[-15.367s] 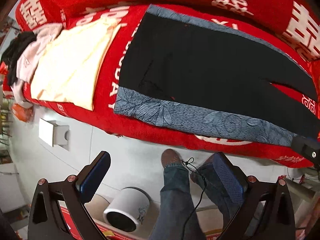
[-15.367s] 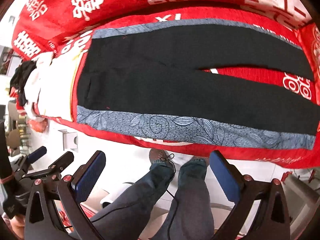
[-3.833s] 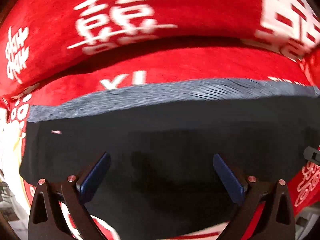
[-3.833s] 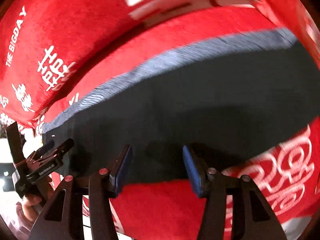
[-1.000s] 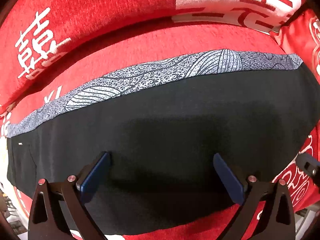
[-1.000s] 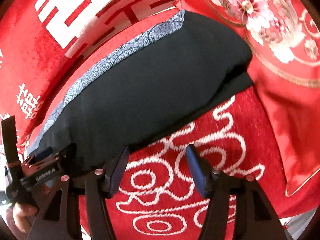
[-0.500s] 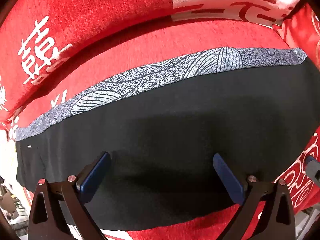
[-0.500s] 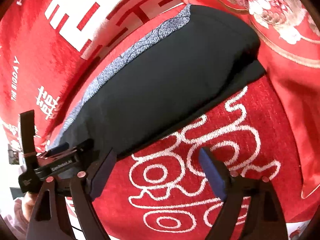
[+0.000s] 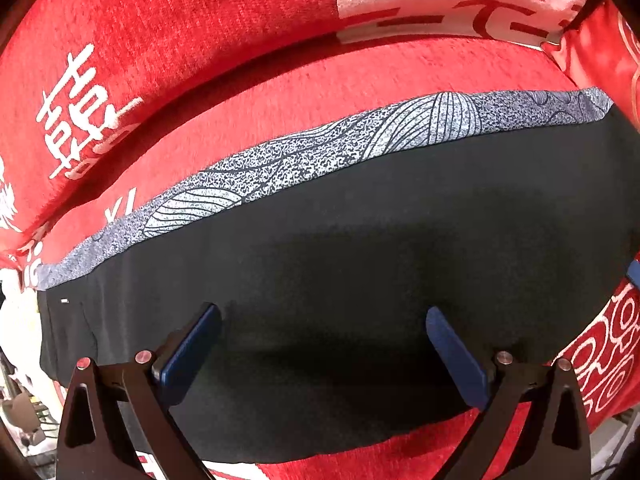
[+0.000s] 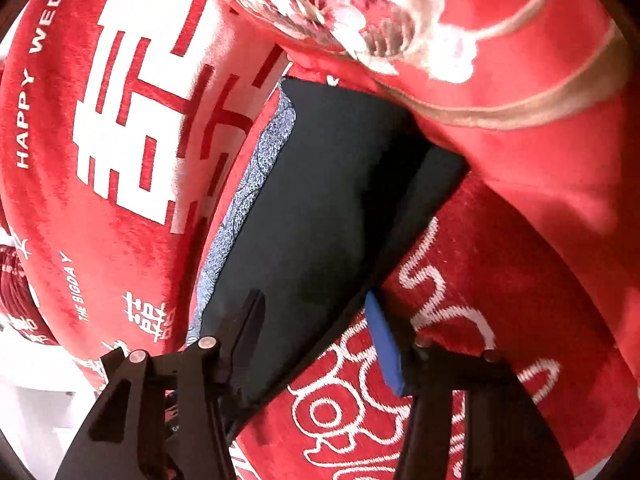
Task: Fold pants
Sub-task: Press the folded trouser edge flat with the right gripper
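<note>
Pants [image 9: 340, 264]: black with grey patterned side stripe [image 9: 320, 152], folded lengthwise, flat on red sofa cover [image 9: 280, 92]. Left tongs [image 9: 320, 344]: spread wide above mid-leg, gripping nothing. Right tongs [image 10: 316, 332]: parted, straddling near edge by hem end. Floral red cushion [image 10: 500, 80]: pressed against hem, overlapping corner. White-lettered backrest [image 10: 120, 120]: behind stripe.

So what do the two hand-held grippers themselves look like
Both look alike. The left hand-held gripper has matte black triangular cut-out linkage arms, silver round rivets at the joints and flat dark blue finger pads. The right hand-held gripper matches, its blue pad seen edge-on. No cables or sleeves show.
</note>
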The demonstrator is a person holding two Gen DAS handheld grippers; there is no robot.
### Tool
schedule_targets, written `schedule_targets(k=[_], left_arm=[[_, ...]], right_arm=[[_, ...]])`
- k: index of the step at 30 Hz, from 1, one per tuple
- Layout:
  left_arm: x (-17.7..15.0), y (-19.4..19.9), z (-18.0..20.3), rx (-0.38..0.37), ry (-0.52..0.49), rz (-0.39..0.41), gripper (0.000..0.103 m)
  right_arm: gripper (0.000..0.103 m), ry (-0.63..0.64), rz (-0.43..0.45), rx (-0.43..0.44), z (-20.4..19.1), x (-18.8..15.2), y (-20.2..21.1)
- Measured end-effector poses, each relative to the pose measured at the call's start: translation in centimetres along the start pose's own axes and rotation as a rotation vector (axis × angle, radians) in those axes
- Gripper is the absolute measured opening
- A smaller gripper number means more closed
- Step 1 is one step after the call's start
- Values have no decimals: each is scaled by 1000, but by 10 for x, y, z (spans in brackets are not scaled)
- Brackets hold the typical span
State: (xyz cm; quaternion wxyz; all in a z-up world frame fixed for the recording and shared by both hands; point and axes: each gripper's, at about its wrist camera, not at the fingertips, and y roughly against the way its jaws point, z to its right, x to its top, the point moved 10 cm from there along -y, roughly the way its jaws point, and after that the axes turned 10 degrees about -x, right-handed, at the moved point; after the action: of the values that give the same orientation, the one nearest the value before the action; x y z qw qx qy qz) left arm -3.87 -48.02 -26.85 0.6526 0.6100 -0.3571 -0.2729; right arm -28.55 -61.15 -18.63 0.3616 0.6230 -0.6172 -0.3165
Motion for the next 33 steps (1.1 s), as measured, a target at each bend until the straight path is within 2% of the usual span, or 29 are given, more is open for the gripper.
schedule_targets(k=[8,17,22,31,32,33], left_arm=[[0,2,7,18,-13,5,103],[-1,3,6,14,-21,5,103],[-1,4,7,18,-35,12,103],[-3,6,10,20,-51,32,103],[-3,7,10,16,-51,32,103],[-3,8,10,11,-50,31,103]], right_arm=[[56,12,14,86,-19,7,-1],[56,-1,-17,78,-4,-10,-1],[56,-34,15,102,4,-16,5],[56,-73,115,160,-10,19,-10],[55,-71,113,159,-13,21,-12],[50,-61,99,142,-17,21,-15]])
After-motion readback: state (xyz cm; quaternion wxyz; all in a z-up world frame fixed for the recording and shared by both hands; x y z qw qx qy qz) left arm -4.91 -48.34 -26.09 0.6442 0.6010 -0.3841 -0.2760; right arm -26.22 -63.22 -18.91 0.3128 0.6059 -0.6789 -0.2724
